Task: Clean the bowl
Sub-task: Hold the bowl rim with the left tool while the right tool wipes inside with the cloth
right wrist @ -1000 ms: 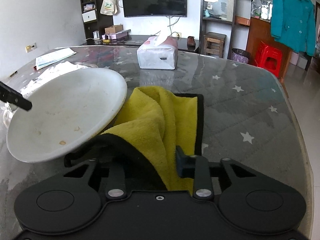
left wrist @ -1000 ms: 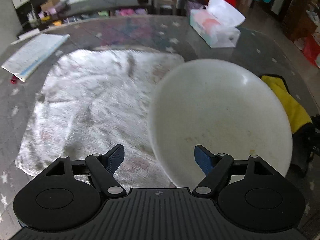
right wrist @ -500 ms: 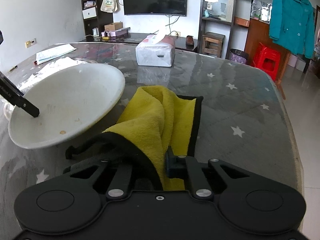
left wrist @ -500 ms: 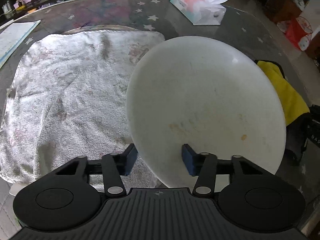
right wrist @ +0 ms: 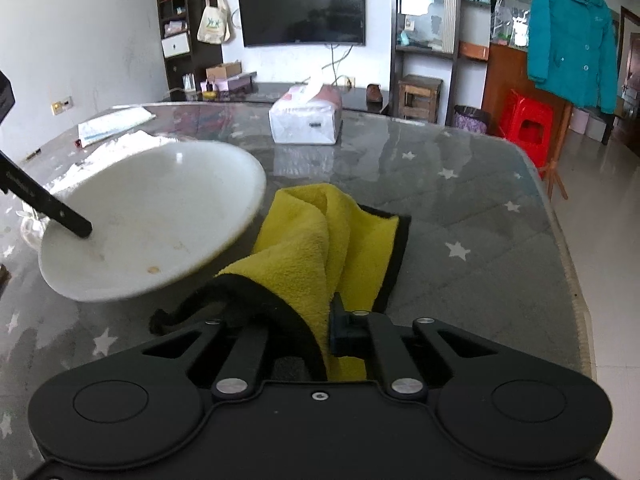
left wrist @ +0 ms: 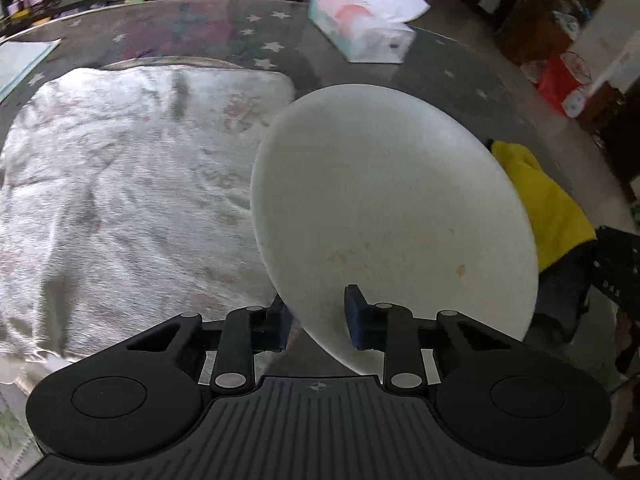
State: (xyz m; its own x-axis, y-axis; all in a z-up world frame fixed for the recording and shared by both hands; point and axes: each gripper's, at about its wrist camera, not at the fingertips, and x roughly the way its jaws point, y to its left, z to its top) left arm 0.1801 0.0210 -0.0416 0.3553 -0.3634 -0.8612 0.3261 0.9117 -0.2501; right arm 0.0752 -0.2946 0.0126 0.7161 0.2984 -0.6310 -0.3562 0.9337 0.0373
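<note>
A white towel (left wrist: 132, 184) lies spread on the starred table (right wrist: 460, 208); a tissue box (right wrist: 306, 120) stands beyond; papers (right wrist: 114, 124) at the far-left edge; a teal coat (right wrist: 570, 36) hangs behind.

In the left wrist view, the wide white ceramic bowl (left wrist: 384, 208) is hiding most of the yellow black-edged cloth (left wrist: 548, 208), and the black right gripper (left wrist: 616, 272) is running off the frame's right edge. The pale tissue box (left wrist: 360, 28) is showing blurred. In the right wrist view, that cloth (right wrist: 320, 248) is covering the right gripper's left finger.
</note>
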